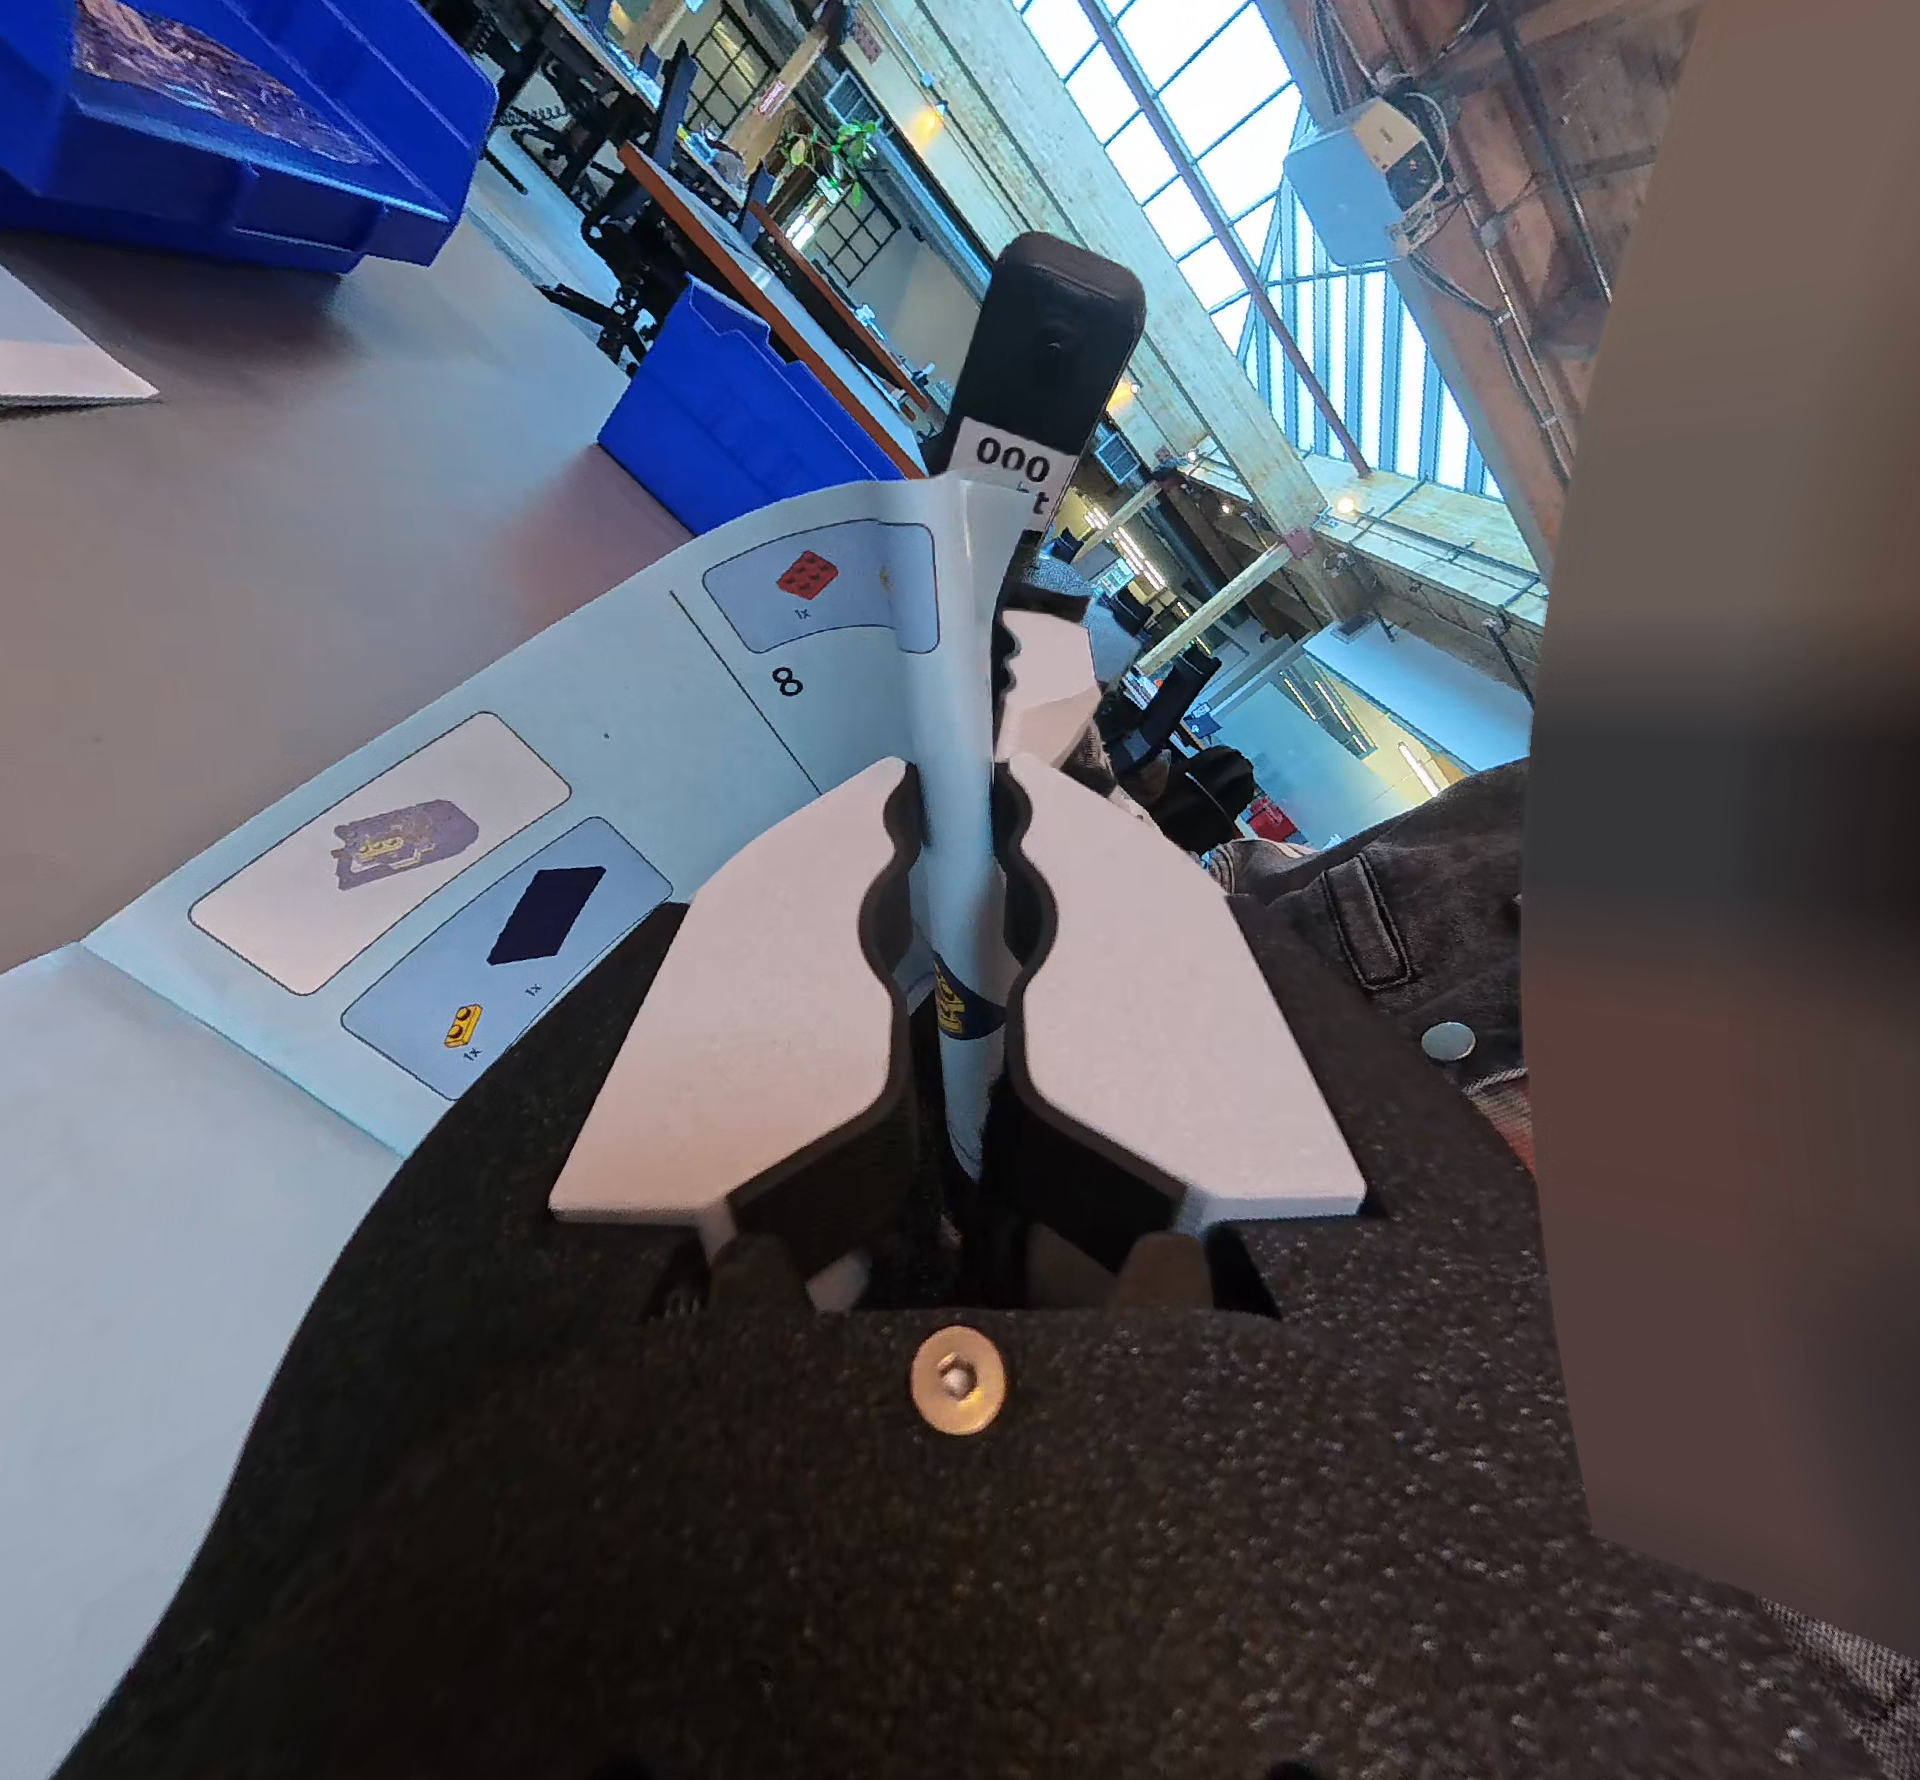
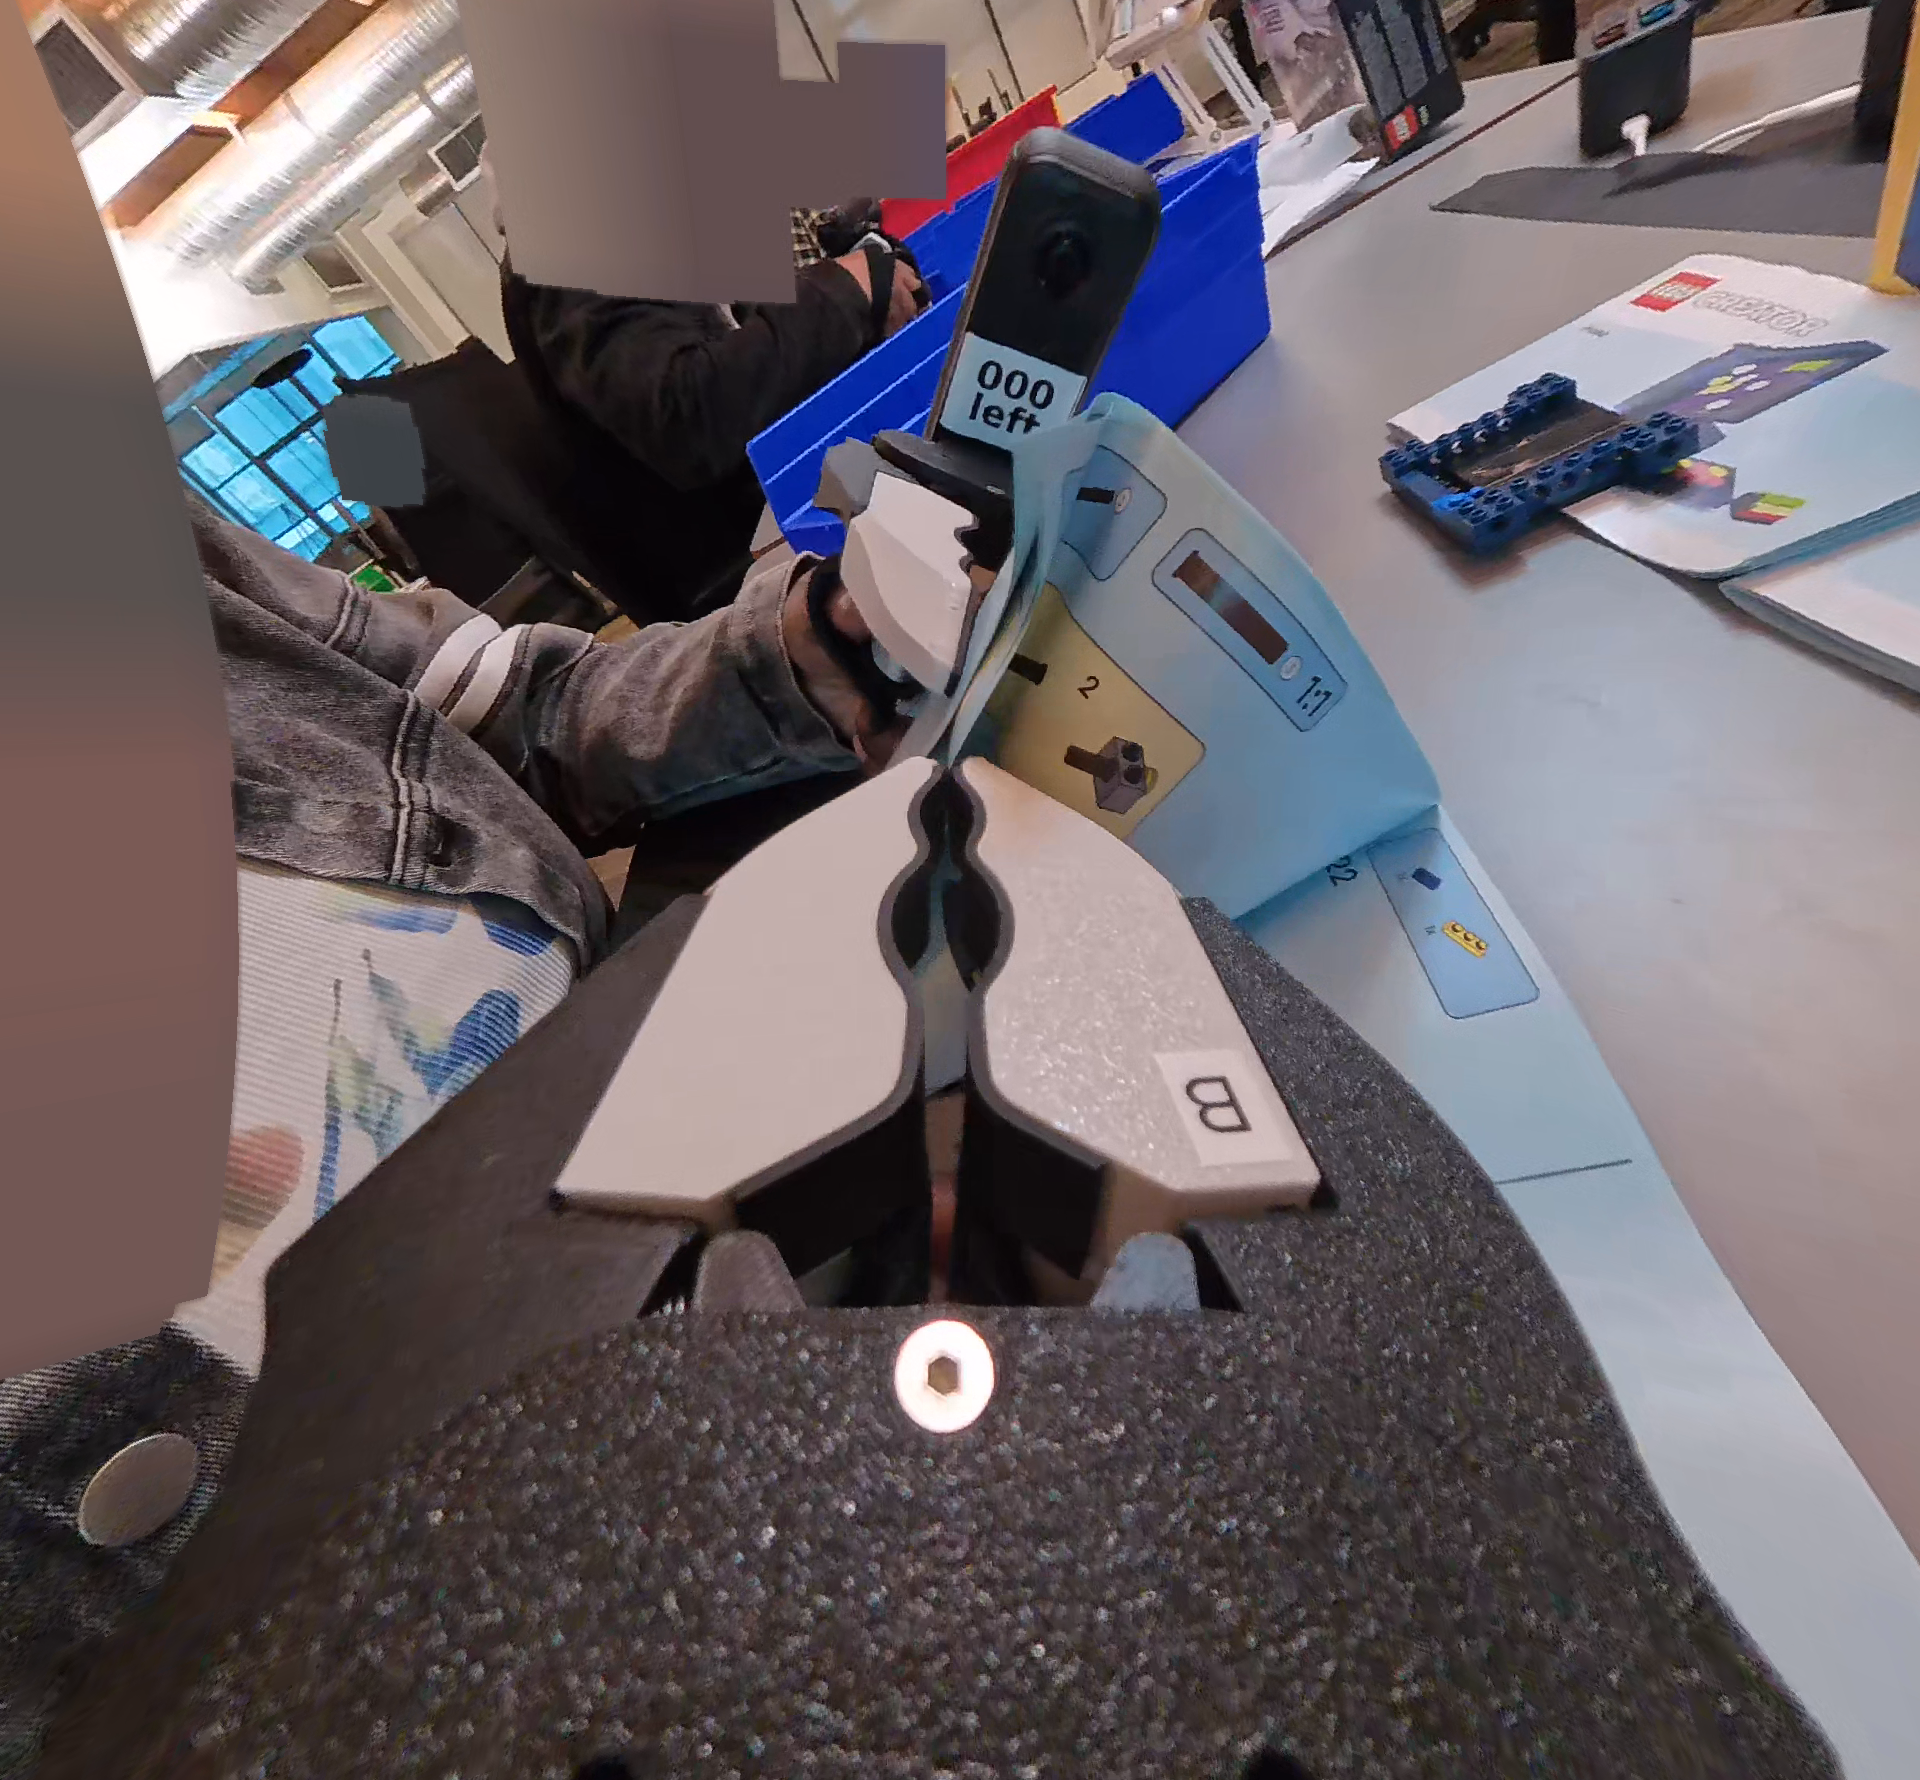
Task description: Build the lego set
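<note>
An open building-instruction booklet [image 1: 582, 754] lies on the grey table with some pages lifted upright. My left gripper [image 1: 961, 780] is shut on a bundle of these lifted pages [image 1: 961, 650], with both pads against the paper. In the right wrist view the left gripper [image 2: 935, 577] shows farther off, clamped on the raised pages [image 2: 1023, 525]. My right gripper [image 2: 945, 769] is shut on the thin lower edge of the same lifted page, just above the open booklet [image 2: 1278, 733]. Its white finger [image 1: 1044, 681] shows behind the page in the left wrist view.
Blue bins stand at the left [image 1: 239, 68] and beyond the booklet [image 1: 727, 400], [image 2: 1174, 296]. A blue brick build [image 2: 1527, 463] rests on another booklet at the right. A dark box [image 2: 1361, 16] stands farther back. A person in dark clothes [image 2: 665, 400] sits across.
</note>
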